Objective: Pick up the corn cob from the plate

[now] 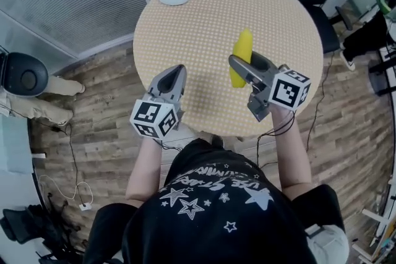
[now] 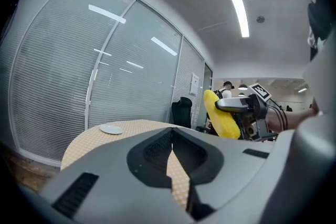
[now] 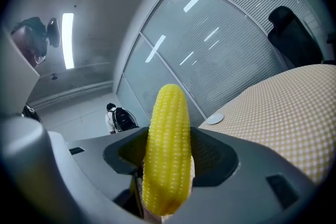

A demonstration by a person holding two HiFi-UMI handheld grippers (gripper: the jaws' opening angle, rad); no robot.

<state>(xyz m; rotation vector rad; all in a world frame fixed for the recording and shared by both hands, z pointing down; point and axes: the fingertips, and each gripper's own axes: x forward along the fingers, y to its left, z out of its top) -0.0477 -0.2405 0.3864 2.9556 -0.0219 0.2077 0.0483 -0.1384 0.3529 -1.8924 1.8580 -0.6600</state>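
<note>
While the right claw (image 1: 242, 66) clamps the corn cob (image 1: 245, 45) above the tabletop (image 1: 204, 28), hold grip pressure steady; keep the left claw (image 1: 176, 72), closed and empty, clear.

Left: your grey two-jaw gripper with marker cube (image 1: 176, 73) is held level over the near edge of the round table (image 1: 204, 21), jaws together, empty | Right: your matching grey gripper (image 1: 242, 65) is level, jaws clamped on a yellow corn cob (image 1: 245, 45) | Both forearms reach forward.
</note>
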